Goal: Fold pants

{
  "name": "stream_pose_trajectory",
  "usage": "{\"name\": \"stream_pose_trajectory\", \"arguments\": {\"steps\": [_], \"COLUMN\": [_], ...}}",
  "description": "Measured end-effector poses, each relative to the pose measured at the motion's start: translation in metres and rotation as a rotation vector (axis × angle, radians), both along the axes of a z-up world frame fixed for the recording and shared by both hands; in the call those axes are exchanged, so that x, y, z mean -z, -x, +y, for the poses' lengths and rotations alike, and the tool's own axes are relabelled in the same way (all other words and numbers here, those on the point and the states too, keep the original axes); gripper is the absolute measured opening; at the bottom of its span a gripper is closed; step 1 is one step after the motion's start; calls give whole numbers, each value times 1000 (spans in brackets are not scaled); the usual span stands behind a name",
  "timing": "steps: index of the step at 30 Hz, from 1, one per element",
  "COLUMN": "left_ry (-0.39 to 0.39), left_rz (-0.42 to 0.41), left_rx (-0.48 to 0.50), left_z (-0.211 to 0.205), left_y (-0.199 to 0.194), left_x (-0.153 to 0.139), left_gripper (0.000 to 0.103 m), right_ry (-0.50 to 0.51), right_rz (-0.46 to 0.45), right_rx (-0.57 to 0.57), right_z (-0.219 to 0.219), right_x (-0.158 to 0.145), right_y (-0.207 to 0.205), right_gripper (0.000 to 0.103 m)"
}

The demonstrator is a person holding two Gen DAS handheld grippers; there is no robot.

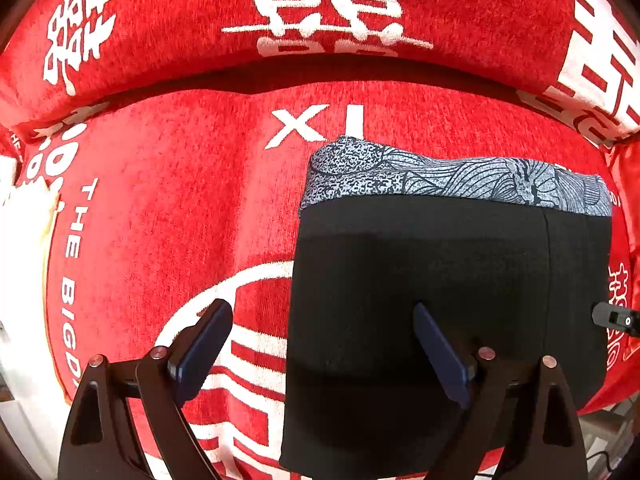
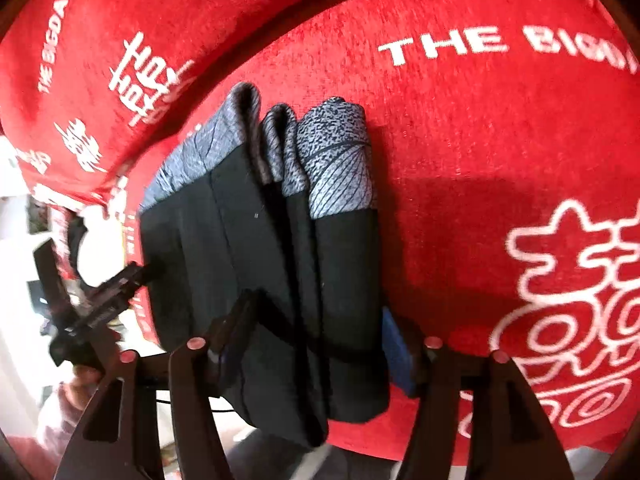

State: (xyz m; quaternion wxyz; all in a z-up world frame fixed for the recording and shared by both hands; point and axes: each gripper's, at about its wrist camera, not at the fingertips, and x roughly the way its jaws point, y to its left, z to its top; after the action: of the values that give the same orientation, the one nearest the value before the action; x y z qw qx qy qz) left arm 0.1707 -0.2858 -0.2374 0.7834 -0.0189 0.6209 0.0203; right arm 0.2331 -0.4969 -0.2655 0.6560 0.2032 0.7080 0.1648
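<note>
**Folded pants on the red cushion, one gripper around the stack**

The red seat cushion (image 1: pixel 168 208), printed with white characters and "THE BIG DAY", fills both views, with a matching back cushion (image 1: pixel 160 40) behind it. On the seat lie the black pants (image 1: pixel 440 280), already folded into a compact stack, their grey patterned waistband (image 1: pixel 460 180) at the far end; from the right wrist view several layers show edge-on.

The left gripper (image 1: pixel 324 344) hangs wide open over the stack's left edge, holding nothing. The right gripper (image 2: pixel 316 332) straddles the near end of the layered stack, one finger on each side; whether the pads actually press the cloth, I cannot tell.

Judging by the layers, folding looks nearly finished. The risk is that the stack's near end overhangs the cushion's front edge: a pull or uneven release could fan the layers apart or slide the bundle off.
</note>
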Motion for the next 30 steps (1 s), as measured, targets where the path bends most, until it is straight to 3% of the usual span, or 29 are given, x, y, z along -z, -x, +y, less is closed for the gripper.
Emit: {"name": "stream_pose_trajectory", "arguments": {"steps": [5, 16, 17, 18, 30], "left_ry": [-12, -28, -29, -32, -59], "left_rz": [-7, -9, -7, -3, 0], "left_rx": [13, 74, 84, 91, 106], "left_z": [-2, -5, -5, -6, -17], "left_y": [3, 20, 24, 27, 69], "left_x": [0, -10, -12, -13, -39], "left_gripper": [93, 93, 96, 103, 103], "right_ry": [125, 346, 360, 373, 417], "right_rz": [-27, -67, -70, -74, -153], "right_rx": [-21, -13, -10, -8, -14], "right_z": [1, -7, -7, -6, 25], "right_x": [-10, -30, -32, -35, -76], "right_y": [7, 32, 33, 35, 84], "right_gripper": [79, 83, 83, 83, 86]}}
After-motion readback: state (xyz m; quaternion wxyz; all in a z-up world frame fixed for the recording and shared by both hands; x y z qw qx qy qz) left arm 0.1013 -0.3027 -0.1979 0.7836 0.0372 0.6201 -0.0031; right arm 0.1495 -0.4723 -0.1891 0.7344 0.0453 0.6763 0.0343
